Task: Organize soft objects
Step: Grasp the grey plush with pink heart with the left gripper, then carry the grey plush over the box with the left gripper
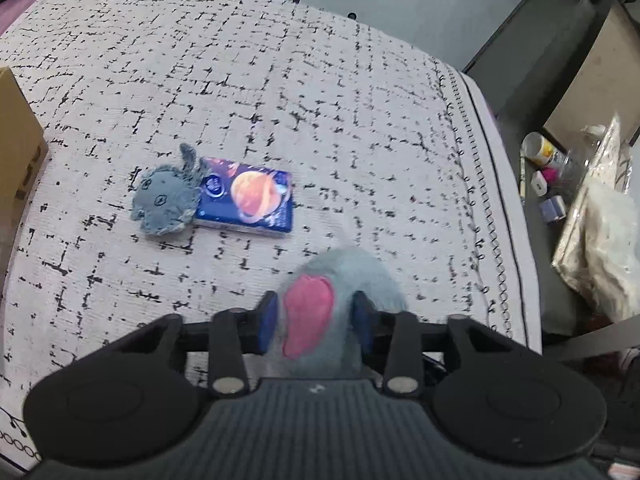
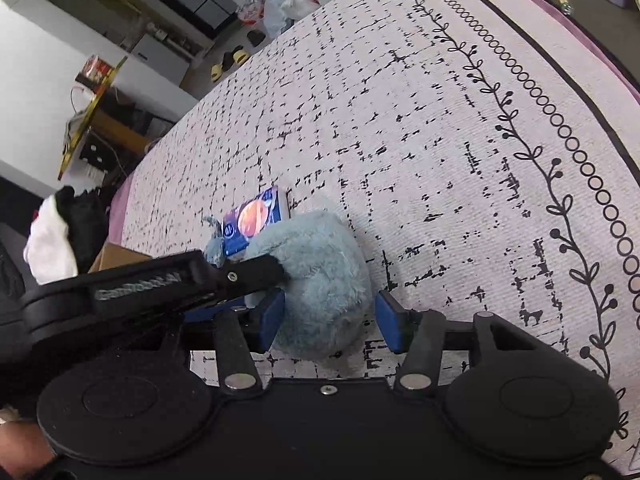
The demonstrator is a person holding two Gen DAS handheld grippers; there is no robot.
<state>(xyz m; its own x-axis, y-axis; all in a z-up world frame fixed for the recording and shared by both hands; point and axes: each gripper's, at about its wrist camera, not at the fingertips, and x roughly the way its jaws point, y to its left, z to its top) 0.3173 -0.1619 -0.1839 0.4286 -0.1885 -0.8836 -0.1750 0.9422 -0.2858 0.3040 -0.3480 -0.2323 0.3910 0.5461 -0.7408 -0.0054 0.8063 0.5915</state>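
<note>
The left tool (image 1: 316, 322) is clenched on the blue plush toy's (image 1: 340, 276) pink-lined ear, which points away; the right tool (image 2: 332, 322) straddles its body (image 2: 316, 280), released.

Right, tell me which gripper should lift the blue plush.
Left. The left gripper already pinches the blue plush on both sides; the right gripper only straddles it, with a visible gap at one pad.

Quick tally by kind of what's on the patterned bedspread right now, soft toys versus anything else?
Soft toys: 2, the blue plush with the pink ear between the left gripper pads, and the small grey plush.
Flat packs: 1, the blue planet-print pack touching the grey plush.
Cardboard boxes: 1, the box at the edge.
Total: 4
</note>
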